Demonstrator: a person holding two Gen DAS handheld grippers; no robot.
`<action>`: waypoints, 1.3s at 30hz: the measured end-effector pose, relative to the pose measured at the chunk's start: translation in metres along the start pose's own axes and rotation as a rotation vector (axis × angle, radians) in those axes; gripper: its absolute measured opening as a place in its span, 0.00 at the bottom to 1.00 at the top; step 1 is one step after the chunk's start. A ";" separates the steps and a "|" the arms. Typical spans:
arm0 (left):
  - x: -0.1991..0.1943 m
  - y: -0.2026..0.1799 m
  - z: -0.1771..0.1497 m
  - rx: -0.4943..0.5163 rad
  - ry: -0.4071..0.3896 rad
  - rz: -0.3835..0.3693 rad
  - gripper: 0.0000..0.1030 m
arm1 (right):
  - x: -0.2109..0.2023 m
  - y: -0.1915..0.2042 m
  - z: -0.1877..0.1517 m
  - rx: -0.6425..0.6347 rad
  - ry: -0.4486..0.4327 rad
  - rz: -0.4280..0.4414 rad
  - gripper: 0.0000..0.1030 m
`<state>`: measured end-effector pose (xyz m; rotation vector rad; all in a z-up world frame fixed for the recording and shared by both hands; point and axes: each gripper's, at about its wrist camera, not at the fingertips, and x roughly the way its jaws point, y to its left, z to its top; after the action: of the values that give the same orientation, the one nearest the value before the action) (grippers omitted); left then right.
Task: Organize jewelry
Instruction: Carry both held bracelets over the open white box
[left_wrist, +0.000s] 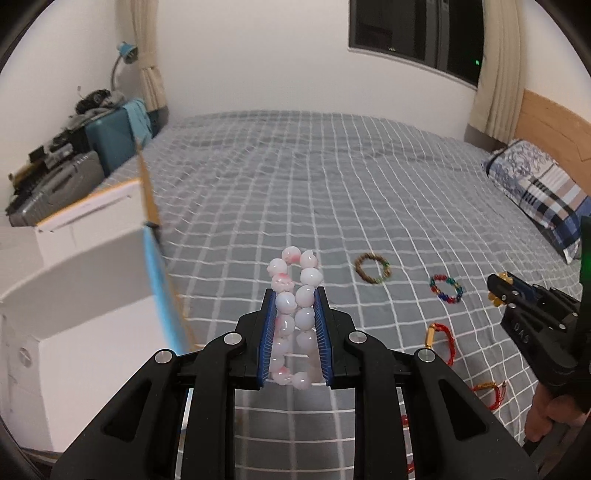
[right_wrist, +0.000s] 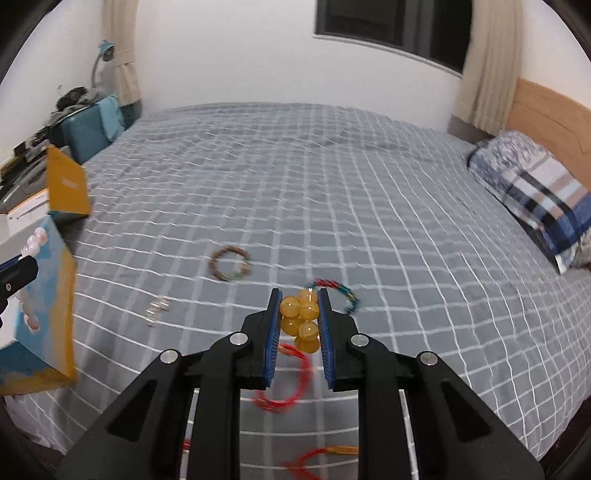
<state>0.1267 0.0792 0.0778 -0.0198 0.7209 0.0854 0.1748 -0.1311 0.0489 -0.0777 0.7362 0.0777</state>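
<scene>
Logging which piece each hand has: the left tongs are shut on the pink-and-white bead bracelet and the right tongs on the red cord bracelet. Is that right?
Not quite. The right tongs are shut on the amber bead bracelet, as the right wrist view shows; the red cord bracelet lies on the bedspread below. The left tongs do grip the pink-and-white bead bracelet.

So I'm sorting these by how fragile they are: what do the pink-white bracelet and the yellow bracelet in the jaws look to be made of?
The pink-white bracelet: large rounded beads, milky and translucent with pink blotches and a glossy sheen; polished stone or glass, hard to say which. The yellow bracelet: round amber-coloured beads, translucent with bright highlights; resin, glass or amber, not distinguishable here.
</scene>
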 end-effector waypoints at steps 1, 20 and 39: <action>-0.005 0.006 0.002 -0.005 -0.009 0.007 0.20 | -0.003 0.007 0.003 -0.006 -0.004 0.010 0.18; -0.081 0.172 -0.015 -0.186 -0.019 0.233 0.20 | -0.068 0.234 0.041 -0.237 -0.077 0.285 0.17; -0.046 0.274 -0.082 -0.341 0.192 0.333 0.20 | -0.018 0.347 -0.010 -0.320 0.175 0.407 0.17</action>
<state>0.0149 0.3448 0.0499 -0.2366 0.8899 0.5299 0.1204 0.2125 0.0388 -0.2415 0.9018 0.5835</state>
